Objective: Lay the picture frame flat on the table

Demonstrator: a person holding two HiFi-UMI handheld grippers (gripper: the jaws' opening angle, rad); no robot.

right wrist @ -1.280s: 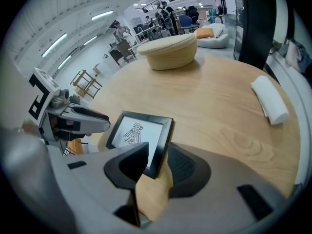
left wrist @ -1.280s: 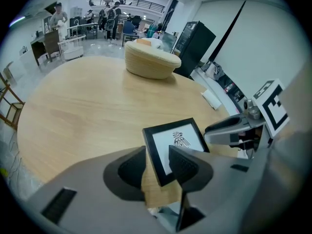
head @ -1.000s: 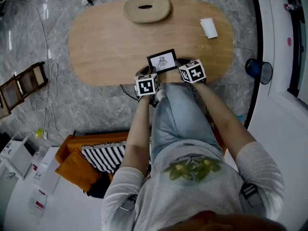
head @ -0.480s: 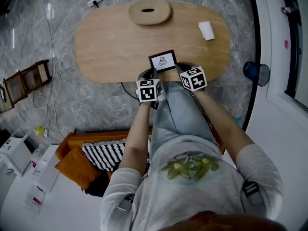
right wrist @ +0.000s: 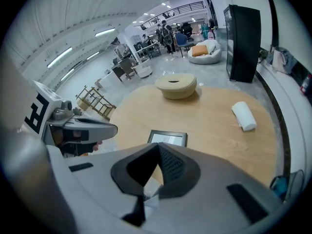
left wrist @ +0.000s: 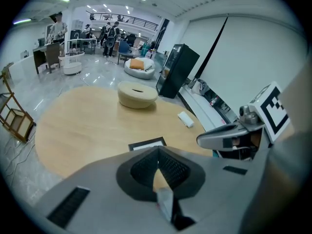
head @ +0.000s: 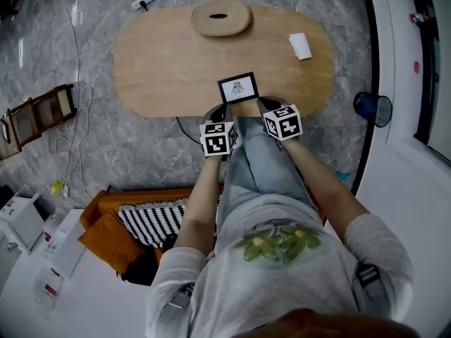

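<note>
Grey marble floor [head: 84, 160] all round, with a folding wooden rack [head: 39, 115] at the left and a blue bin [head: 373, 106] at the right. In the middle, an oval wooden worktop [head: 162, 69]. At its near side, a person [head: 282, 259] in a grey top and jeans, arms stretched forward. On the far edge of the worktop, a round tan basket [head: 220, 16] (slot in the top). Two hand-held grippers side by side just off the near edge. Left hand-held gripper [left wrist: 157, 152] pressed together, with nothing between the jaws. Right hand-held gripper [right wrist: 158, 147] likewise pressed together and empty. Neither touching the frame. Just beyond their tips, the black picture frame [head: 237, 88], flat on the worktop at its near edge, face up, white print with a small dark drawing showing. Toward the far right of the worktop, well apart from the frame, a small white roll [head: 299, 46].
</note>
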